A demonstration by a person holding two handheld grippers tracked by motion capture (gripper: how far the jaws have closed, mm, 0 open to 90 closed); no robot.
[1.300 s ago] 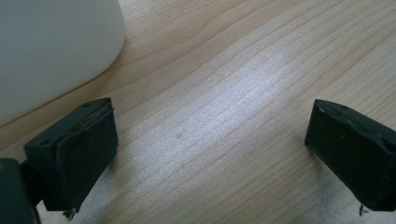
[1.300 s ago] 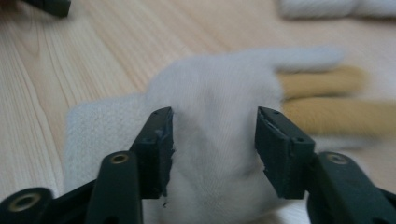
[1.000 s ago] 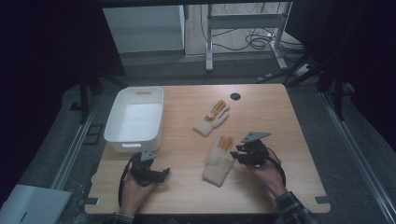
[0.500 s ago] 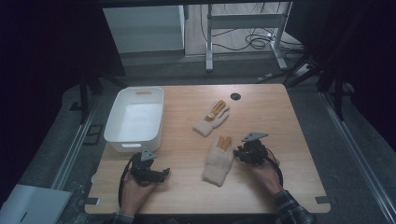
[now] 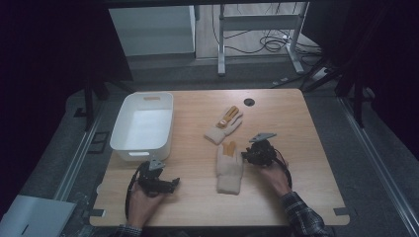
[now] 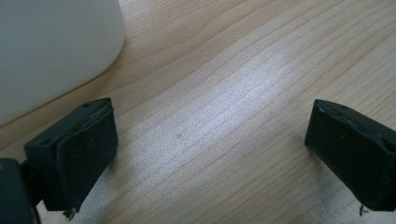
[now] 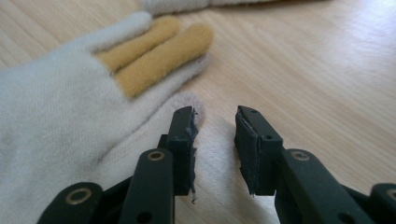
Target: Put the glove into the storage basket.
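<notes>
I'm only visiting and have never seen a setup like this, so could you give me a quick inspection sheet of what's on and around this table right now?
Surface: wooden table, light grain, no spills seen.
Job's things: near glove, cream with yellow fingers, lies flat; far glove lies apart, farther back.
Clutter: white bin at the left, looks empty; small dark disc near the far edge.
Grippers: left gripper jaws wide apart over bare wood beside the bin; right gripper jaws narrowly apart around the near glove's edge, which lies in the gap, not yet clamped.
Cables: a black cable loops from the left gripper; more cables lie on the floor behind.
Surroundings: dark room, metal frame legs behind the table.
</notes>
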